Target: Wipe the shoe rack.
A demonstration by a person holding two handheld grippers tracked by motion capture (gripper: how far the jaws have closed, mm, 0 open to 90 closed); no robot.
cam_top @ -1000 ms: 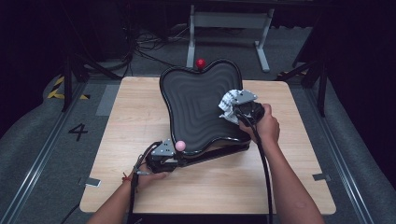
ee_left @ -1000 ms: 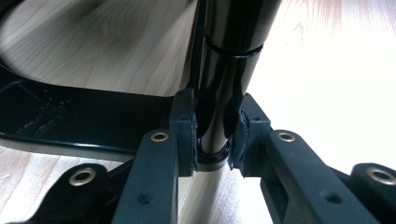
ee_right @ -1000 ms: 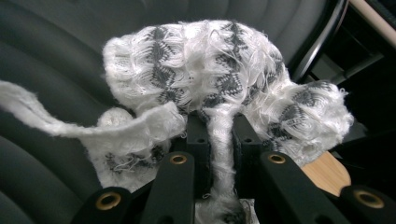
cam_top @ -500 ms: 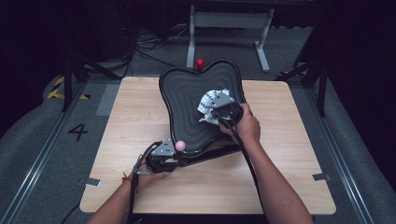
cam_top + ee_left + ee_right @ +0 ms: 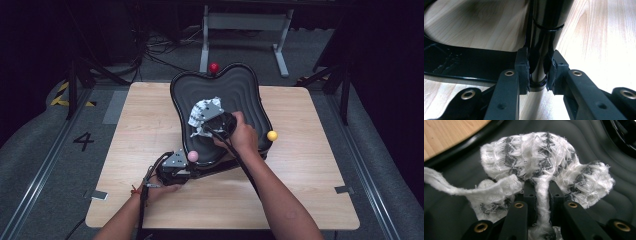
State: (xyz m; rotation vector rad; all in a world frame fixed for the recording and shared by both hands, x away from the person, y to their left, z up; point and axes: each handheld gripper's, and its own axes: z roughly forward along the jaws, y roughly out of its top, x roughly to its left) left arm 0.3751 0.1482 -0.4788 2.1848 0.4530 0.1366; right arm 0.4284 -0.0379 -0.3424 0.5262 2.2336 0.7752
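Observation:
A black, wavy-surfaced tray stands on the wooden table, on legs tipped with coloured balls. In the high view my right gripper rests on the tray's middle, shut on a white and grey knitted cloth. The right gripper view has a strand of the cloth pinched between the jaws of the right gripper, the rest bunched on the dark tray. My left gripper sits at the tray's near left edge. It is shut on a glossy black leg, clamped between the pads of the left gripper.
A pink ball sits just above the left gripper, a yellow ball at the tray's right edge, a red ball at its far edge. Bare wood flanks the tray. A metal stand and cables lie beyond the table.
My right gripper has slid the cloth leftward across the tray, from its right side to its middle; the yellow ball has come into sight. The left gripper has stayed put.

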